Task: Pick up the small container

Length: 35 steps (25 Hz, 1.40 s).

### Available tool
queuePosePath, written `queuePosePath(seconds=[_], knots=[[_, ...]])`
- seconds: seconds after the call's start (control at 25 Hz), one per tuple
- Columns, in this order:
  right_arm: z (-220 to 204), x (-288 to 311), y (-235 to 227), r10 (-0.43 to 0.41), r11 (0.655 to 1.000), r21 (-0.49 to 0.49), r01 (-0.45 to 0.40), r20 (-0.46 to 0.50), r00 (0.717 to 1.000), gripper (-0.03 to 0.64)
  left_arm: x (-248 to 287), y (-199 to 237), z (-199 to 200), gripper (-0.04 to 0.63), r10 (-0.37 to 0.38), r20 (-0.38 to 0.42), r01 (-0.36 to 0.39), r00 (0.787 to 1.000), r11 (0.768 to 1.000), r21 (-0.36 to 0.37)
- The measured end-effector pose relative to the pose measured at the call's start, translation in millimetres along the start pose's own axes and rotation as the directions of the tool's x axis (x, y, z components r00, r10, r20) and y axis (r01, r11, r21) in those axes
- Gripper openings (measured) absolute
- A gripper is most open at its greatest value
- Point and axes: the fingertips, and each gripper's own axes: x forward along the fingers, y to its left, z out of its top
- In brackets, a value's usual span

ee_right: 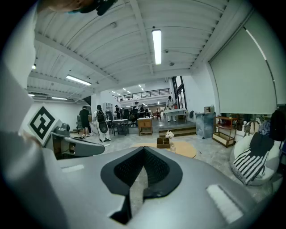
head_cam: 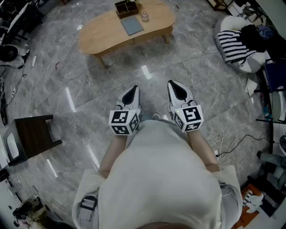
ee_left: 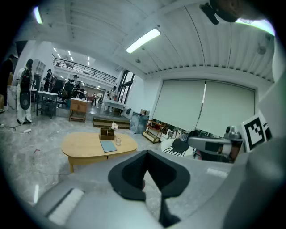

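The small container (head_cam: 145,17) is a little clear jar. It stands on the far end of an oval wooden table (head_cam: 103,31), beside a wooden box (head_cam: 126,8) and a blue-grey pad (head_cam: 132,25). In the left gripper view the jar (ee_left: 119,141) is far off; in the right gripper view the jar (ee_right: 171,146) is tiny. My left gripper (head_cam: 132,91) and right gripper (head_cam: 178,89) are held side by side close to the person's body, well short of the table. The left gripper (ee_left: 146,153) and the right gripper (ee_right: 144,148) both have their jaws together with nothing between them.
Grey marble floor lies between me and the table. A dark side table (head_cam: 33,134) stands at the left. A beanbag with striped cloth (head_cam: 239,44) sits at the right, with cables (head_cam: 223,138) on the floor below it. People stand at desks (ee_right: 100,120) far behind.
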Motion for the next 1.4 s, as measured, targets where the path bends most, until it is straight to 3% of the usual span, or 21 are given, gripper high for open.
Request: queuePosePath(seconds=[0.48, 0.88, 1.04, 1.4], knots=[[6.6, -5.7, 3.3, 0.036, 0.999, -0.023, -0.035, 0.023, 0.999, -0.003, 4.0, -9.2, 7.8, 0.002, 0.022, 0.024, -0.022, 0.999, 1.0, -0.013], [-0.9, 15.4, -4.4, 0.107, 0.994, 0.034, -0.107, -0.014, 0.994, -0.002, 24.2, -0.3, 5.1, 0.002, 0.048, -0.004, -0.049, 0.999, 0.997, -0.061], [-3.0, 40.7, -12.9, 0.127, 0.992, 0.024, -0.127, -0.033, 0.991, -0.002, 46.2, 15.7, 8.0, 0.002, 0.056, -0.01, -0.057, 0.998, 0.995, -0.08], [12.8, 119.4, -67.1, 0.083, 0.996, 0.044, -0.081, -0.052, 0.995, -0.002, 130.3, 55.6, 41.3, 0.002, 0.036, -0.033, -0.038, 0.999, 0.997, -0.067]])
